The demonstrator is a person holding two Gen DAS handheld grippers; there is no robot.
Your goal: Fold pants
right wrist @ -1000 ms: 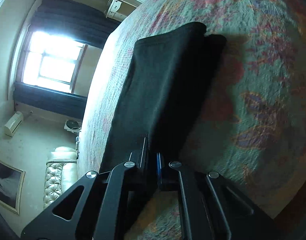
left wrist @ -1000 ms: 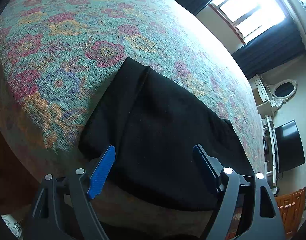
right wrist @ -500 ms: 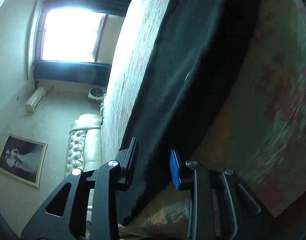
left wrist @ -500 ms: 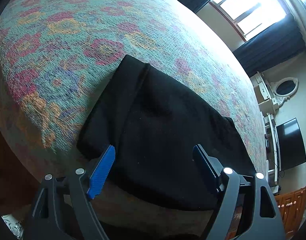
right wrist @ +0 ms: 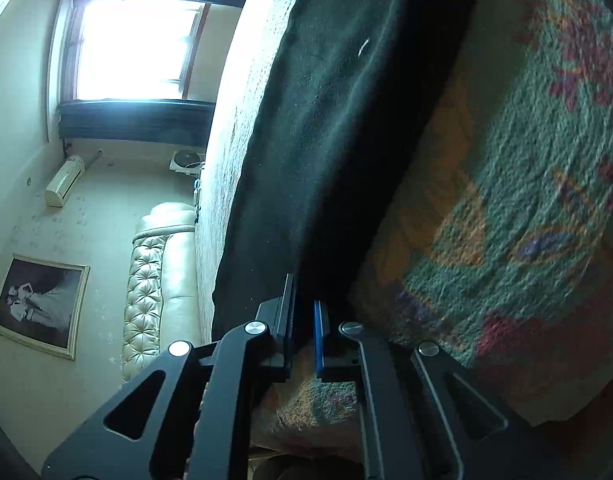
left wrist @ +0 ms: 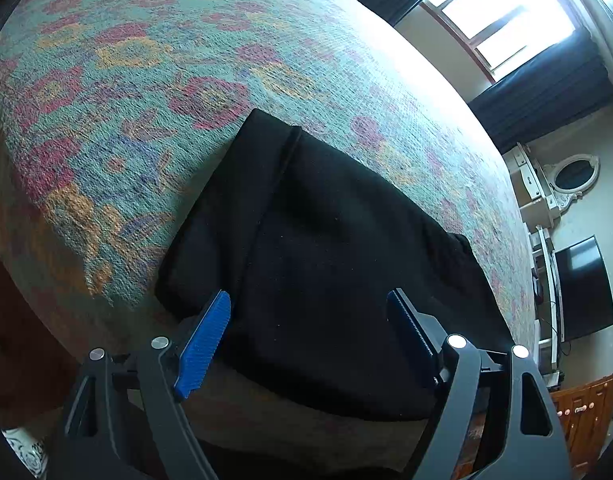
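The black pants [left wrist: 326, 264] lie folded in a flat stack on the floral bedspread [left wrist: 146, 80], near its front edge. My left gripper [left wrist: 310, 320] is open, its blue pads spread wide just above the near edge of the stack, holding nothing. In the right wrist view the pants [right wrist: 330, 128] run away from me along the bed. My right gripper [right wrist: 304, 320] is nearly shut, its pads pinching the near edge of the black fabric, low against the bedspread [right wrist: 526, 200].
A bright window with dark curtains [left wrist: 506, 20] is beyond the bed. A television [left wrist: 582, 288] and white dresser [left wrist: 546, 184] stand at the right. A tufted cream sofa [right wrist: 158, 280], a framed picture [right wrist: 38, 304] and an air conditioner [right wrist: 64, 180] show in the right wrist view.
My right gripper opened half a second ago, dropped low beside the stack, and has closed on the fabric edge. The left gripper has stayed open and almost still.
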